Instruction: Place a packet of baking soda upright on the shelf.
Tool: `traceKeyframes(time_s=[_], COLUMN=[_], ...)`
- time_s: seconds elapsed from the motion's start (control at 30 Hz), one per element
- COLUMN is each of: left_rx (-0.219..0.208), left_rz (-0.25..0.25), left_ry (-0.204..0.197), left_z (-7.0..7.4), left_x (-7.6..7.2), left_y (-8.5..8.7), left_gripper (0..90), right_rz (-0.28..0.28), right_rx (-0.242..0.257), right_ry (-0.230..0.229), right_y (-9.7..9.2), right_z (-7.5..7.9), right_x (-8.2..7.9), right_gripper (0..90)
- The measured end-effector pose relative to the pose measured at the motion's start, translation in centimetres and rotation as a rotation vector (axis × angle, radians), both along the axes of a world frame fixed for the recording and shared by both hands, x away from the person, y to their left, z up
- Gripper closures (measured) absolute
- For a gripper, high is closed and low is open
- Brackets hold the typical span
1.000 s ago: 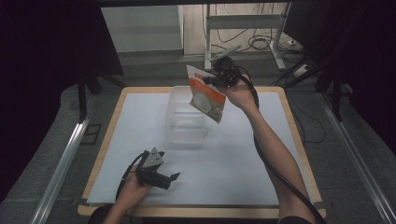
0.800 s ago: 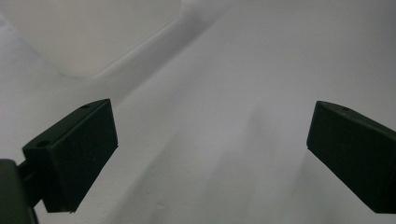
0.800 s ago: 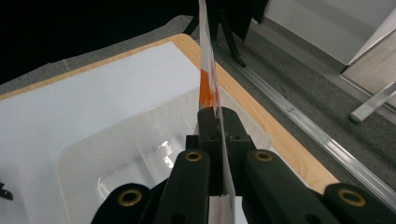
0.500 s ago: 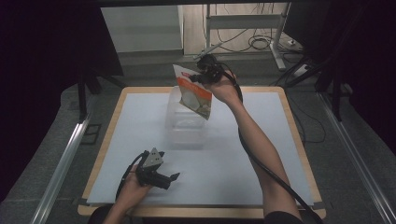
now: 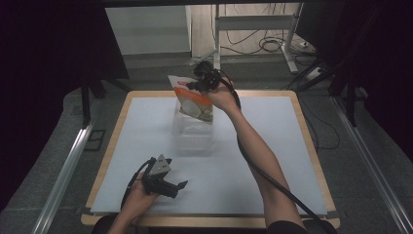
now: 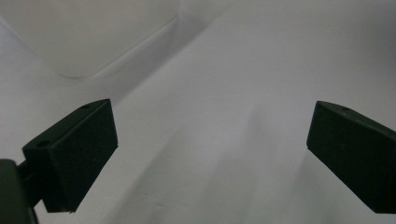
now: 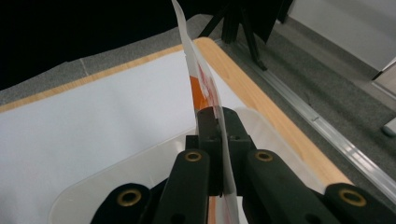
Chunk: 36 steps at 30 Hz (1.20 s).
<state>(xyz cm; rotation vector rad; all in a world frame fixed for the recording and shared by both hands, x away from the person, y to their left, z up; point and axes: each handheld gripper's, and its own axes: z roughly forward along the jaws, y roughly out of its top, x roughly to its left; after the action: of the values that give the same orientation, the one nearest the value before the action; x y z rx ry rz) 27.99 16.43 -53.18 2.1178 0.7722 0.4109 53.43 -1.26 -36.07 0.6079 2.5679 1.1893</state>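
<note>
Overhead, right claw (image 7: 218,140) pinches packet (image 7: 205,93); left claw (image 6: 210,144) gapes.

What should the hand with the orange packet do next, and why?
Probably lower it a little. The right gripper is shut on the packet, which hangs above the open clear tub, its lower end at the tub's mouth. The left gripper is open, low over the table, so it isn't helping.

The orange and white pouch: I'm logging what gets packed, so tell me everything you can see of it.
The orange and white pouch is a flat, thin packet, white with an orange band and red print, looking like plastic film. It hangs tilted, pinched near its top edge by the right gripper, above the clear plastic container at the far middle of the table. Its lettering is unreadable.
</note>
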Motion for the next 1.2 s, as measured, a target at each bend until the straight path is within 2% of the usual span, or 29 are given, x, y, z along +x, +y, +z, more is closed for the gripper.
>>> traceKeyframes(time_s=[0.07,0.2,0.43,0.5,0.67,0.77,1.0,1.2], left_rx=[0.000,0.001,0.008,0.005,-0.001,0.002,-0.004,-0.021], left_rz=[0.000,0.000,-0.004,0.000,0.009,0.007,0.007,0.008], left_ry=[0.001,0.002,0.003,0.001,0.002,0.004,0.007,0.008], left_z=[0.0,0.0,0.0,0.0,0.0,0.0,-0.1,-0.1], left_x=[0.0,0.0,0.0,0.0,0.1,0.1,0.1,0.2], left_y=[0.0,0.0,-0.2,-0.1,0.1,0.1,0.1,0.3], left_gripper=[1.9,1.9,1.9,1.9,1.9,1.9,1.9,1.6], right_rz=[-0.004,-0.020,-0.060,-0.071,-0.083,-0.070,-0.064,-0.062], right_rx=[-0.017,-0.021,-0.056,-0.068,-0.058,-0.061,-0.074,-0.079], right_ry=[0.006,0.025,0.020,0.015,0.005,-0.009,-0.048,-0.069], right_y=[0.1,-0.1,-0.8,-1.0,-1.5,-1.7,-2.0,-2.2], right_z=[-0.7,-2.4,-3.6,-3.7,-3.3,-2.9,-2.6,-2.5], right_x=[0.1,0.3,0.3,0.2,-0.1,-0.3,-1.1,-1.6], right_gripper=[87.9,87.2,81.8,77.0,53.1,43.2,29.3,22.7])
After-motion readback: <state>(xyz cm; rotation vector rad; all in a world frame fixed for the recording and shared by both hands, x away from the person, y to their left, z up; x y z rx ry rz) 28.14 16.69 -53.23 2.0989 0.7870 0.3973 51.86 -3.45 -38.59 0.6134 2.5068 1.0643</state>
